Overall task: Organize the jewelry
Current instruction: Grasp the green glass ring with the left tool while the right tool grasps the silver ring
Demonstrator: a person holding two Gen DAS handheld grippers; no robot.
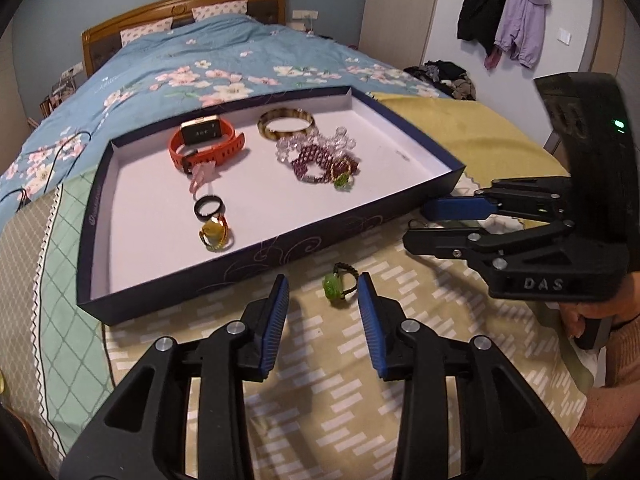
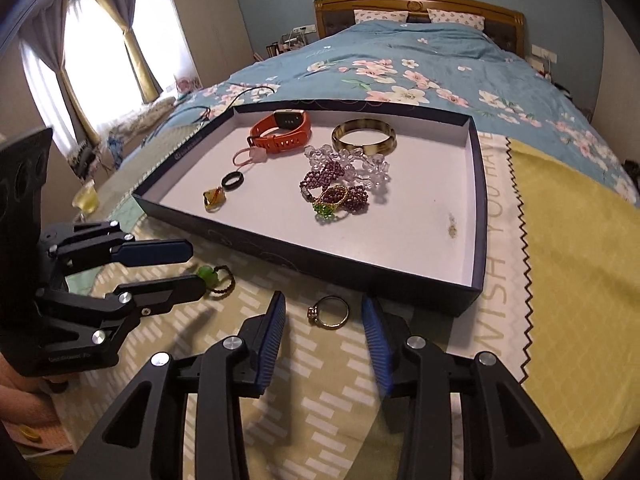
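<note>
A dark blue tray [image 1: 240, 268] with a white floor lies on the bed and holds several pieces: an orange smartwatch [image 1: 204, 144], an amber bangle [image 1: 286, 122], bead bracelets [image 1: 316, 160], a black ring [image 1: 209, 208] and an amber-stone ring [image 1: 214, 234]. In front of the tray, a green-bead ring [image 1: 334, 286] lies on the patterned cloth between the open fingers of my left gripper [image 1: 323, 284], untouched. To its right, a silver ring [image 2: 329, 312] with a small stone lies between the open fingers of my right gripper [image 2: 323, 300], also untouched.
The tray [image 2: 320, 256] sits on layered cloths across the foot of a bed with a blue floral quilt [image 2: 420, 68]. A yellow cloth [image 2: 568, 240] lies to the right. The left gripper [image 2: 198, 267] and right gripper [image 1: 416, 223] are side by side, close together.
</note>
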